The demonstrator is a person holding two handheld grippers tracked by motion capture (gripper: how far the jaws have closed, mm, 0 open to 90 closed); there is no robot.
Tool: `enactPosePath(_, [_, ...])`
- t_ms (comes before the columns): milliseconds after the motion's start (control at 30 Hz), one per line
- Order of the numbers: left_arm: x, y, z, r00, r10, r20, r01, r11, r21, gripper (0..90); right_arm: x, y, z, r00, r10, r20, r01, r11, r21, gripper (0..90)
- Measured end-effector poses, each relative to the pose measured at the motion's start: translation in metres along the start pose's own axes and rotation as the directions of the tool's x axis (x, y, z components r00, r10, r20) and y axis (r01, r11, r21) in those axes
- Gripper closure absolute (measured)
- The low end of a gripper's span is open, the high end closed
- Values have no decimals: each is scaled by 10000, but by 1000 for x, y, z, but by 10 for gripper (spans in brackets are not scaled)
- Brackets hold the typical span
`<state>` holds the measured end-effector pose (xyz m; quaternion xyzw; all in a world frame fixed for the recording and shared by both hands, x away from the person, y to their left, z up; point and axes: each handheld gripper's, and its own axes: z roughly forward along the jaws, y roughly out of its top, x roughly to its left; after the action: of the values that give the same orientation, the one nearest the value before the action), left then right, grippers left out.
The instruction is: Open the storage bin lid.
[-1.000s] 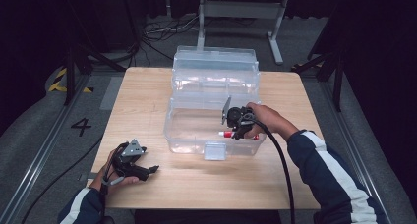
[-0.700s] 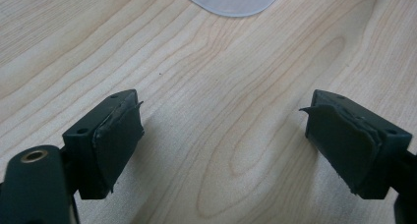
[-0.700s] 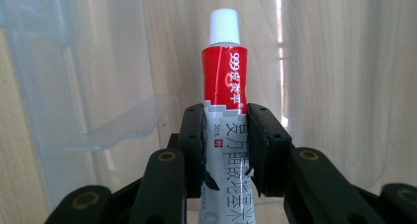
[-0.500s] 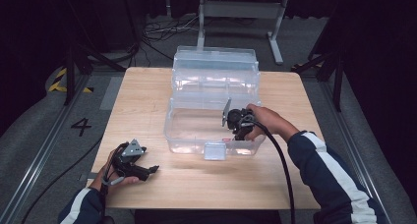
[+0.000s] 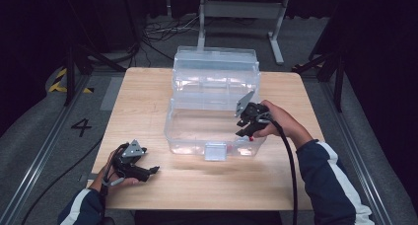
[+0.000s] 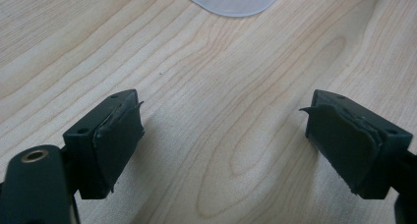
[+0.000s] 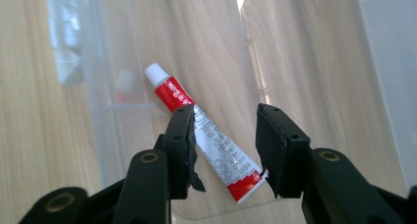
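A red and white tube (image 7: pixel 216 148) with a white cap lies on the floor of a clear plastic box (image 5: pixel 170 122), near its front right corner. My right gripper (image 7: pixel 223 150) hangs just above it. Its jaws have just been opening and now stand apart on either side of the tube without pressing it. In the high view the right gripper (image 5: pixel 245 125) is over the box's right end, and a bit of the red tube (image 5: pixel 251 136) peeks out beneath it. My left gripper (image 5: pixel 152 171) rests on the table at the front left, with its jaws wide apart and nothing between them (image 6: pixel 223 140).
The box's clear lid (image 5: pixel 216 69) stands open at the back. A latch (image 5: pixel 215 151) sits on the box's front wall. A rounded clear plastic edge (image 6: pixel 231 0) shows ahead of the left gripper. Bare wooden table (image 5: pixel 148 101) lies left of the box.
The right gripper's jaws have spread apart and the hand has lifted a little and drawn back, leaving the tube on the box floor. The left gripper has not moved.
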<state>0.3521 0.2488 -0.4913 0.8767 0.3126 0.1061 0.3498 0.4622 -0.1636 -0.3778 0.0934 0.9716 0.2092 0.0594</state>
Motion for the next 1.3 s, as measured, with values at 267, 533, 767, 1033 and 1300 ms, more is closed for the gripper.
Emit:
enactPosePath(267, [0,0,0,10000,17,9,-17,10000,0,141,5,-25,-24,9980,361,528,-284,9899,-1386,560])
enactPosePath(533, [-5,10,3,9999,-142,-94,145,9995,287,216,11,-43,-54,9874,525,1491,-40,9512,-3085,508])
enactPosePath(767, [-9,32,-12,9996,239,-150,-243,9993,-295,218,1,-44,-70,9708,1061,2151,-101,9141,-4053,471])
enactPosePath(1033, [-21,58,-30,9913,1181,-574,-1230,9881,-924,289,-19,-36,-85,9585,1492,2428,-282,8975,-4401,455])
enactPosePath(1300, [-33,89,-32,9793,1999,-326,-2019,9760,-812,328,-32,-18,-89,9551,1314,2656,-114,9119,-4102,445])
